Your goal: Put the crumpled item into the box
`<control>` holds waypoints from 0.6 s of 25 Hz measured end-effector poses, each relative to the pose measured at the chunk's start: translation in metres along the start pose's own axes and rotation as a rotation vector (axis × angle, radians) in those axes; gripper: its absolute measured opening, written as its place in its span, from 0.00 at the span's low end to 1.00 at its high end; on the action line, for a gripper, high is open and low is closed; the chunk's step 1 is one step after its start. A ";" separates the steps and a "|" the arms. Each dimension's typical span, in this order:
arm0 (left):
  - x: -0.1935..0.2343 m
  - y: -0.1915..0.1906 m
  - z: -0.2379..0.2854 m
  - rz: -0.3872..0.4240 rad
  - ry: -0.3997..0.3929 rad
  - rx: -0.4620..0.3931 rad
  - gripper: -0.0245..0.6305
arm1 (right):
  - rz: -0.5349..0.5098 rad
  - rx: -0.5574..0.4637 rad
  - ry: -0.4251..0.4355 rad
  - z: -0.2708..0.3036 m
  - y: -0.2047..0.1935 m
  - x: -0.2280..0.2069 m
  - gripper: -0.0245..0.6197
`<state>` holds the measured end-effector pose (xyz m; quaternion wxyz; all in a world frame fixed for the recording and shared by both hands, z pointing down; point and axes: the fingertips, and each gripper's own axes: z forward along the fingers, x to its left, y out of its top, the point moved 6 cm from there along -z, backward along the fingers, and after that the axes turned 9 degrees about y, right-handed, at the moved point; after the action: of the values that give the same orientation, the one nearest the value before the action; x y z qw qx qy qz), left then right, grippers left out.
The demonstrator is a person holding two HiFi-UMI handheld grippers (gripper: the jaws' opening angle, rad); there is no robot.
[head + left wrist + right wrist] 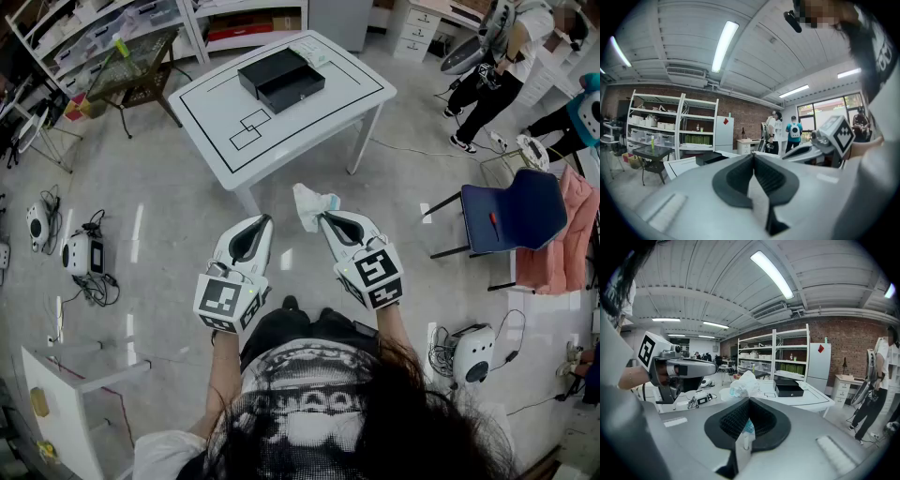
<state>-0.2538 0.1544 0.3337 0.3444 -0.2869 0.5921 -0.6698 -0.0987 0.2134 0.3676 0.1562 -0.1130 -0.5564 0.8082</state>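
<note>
1. Right gripper (324,218): jaws pinched tight on the crumpled white plastic item with a bit of blue print (313,203). In the right gripper view a scrap of it sits between the black pads, and the rest bunches up past the tips.
2. Left gripper (264,221): jaws pressed together, nothing between them. It's held beside the right gripper, the two not touching.
3. Both grippers are up in front of the person's body, tips pointing fwd toward the white rectangular table with black outline markings (314,120).
4. Crumpled item is in the air over the pale floor, near the table's closest corner but not over the tabletop.
5. Black shallow rectangular box (281,80) sits on the far part of the table, well apart from the item. It looks like two dark parts side by side, and I can't tell tray from lid.
6. Off to the right is a blue-seated chair w/ dark legs (514,212), w/ pink cloth (562,239) hanging just beside it.
7. Upper left has a small dark-topped side table (141,64) in front of white shelving.
8. Top right, people in dark trousers (495,70) stand well away from the table.
</note>
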 end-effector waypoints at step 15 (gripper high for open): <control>0.043 -0.001 -0.001 0.002 -0.026 -0.007 0.04 | 0.031 -0.002 -0.015 0.037 0.011 0.014 0.05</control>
<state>-0.2808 0.1208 0.3330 0.3518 -0.2960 0.5901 -0.6636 -0.1264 0.1831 0.3699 0.1391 -0.1158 -0.5567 0.8108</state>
